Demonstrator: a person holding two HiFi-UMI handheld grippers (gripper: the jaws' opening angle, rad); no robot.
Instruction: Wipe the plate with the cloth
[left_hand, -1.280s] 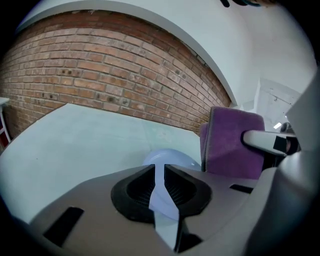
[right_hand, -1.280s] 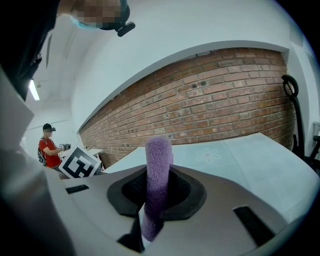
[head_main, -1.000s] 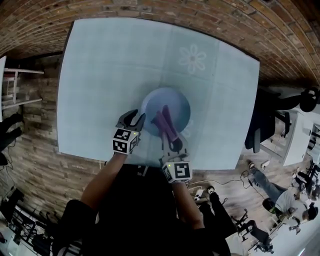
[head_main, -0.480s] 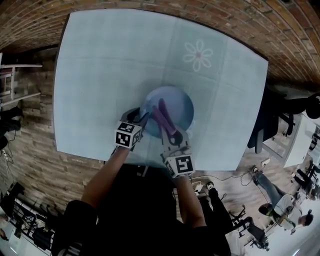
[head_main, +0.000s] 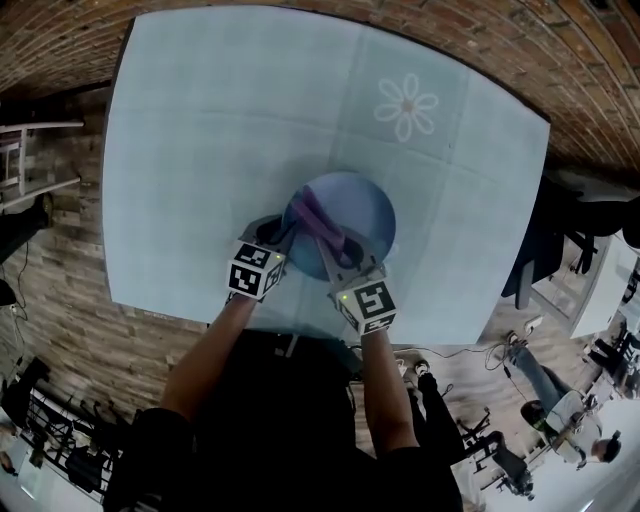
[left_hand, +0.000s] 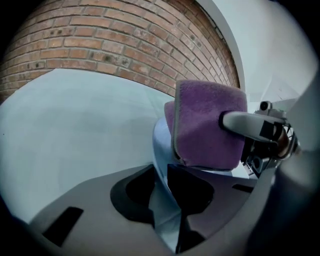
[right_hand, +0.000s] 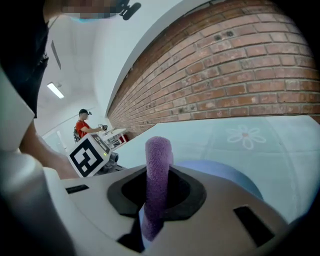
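A light blue plate (head_main: 358, 212) sits on the table near its front edge. My left gripper (head_main: 272, 236) is at the plate's near-left rim, and its jaws are closing with the rim (left_hand: 161, 159) pinched between the dark pads. My right gripper (head_main: 338, 250) is shut on a folded purple cloth (head_main: 316, 218), which reaches out over the plate's left part. In the right gripper view the cloth (right_hand: 158, 170) stands upright between the jaws, with the plate (right_hand: 227, 175) behind it. The left gripper view shows the cloth (left_hand: 205, 125) held just above the plate by a right finger (left_hand: 245, 125).
The table carries a pale blue cover (head_main: 200, 150) with a flower print (head_main: 407, 105) at the far right. Brick flooring surrounds it. The table's front edge (head_main: 300, 330) lies right behind both grippers. A person in red (right_hand: 82, 127) stands at a far desk.
Both grippers have come down. The left one, held open beside the plate, has moved onto its rim and narrowed. The right one has carried the cloth lower and further left over the plate.
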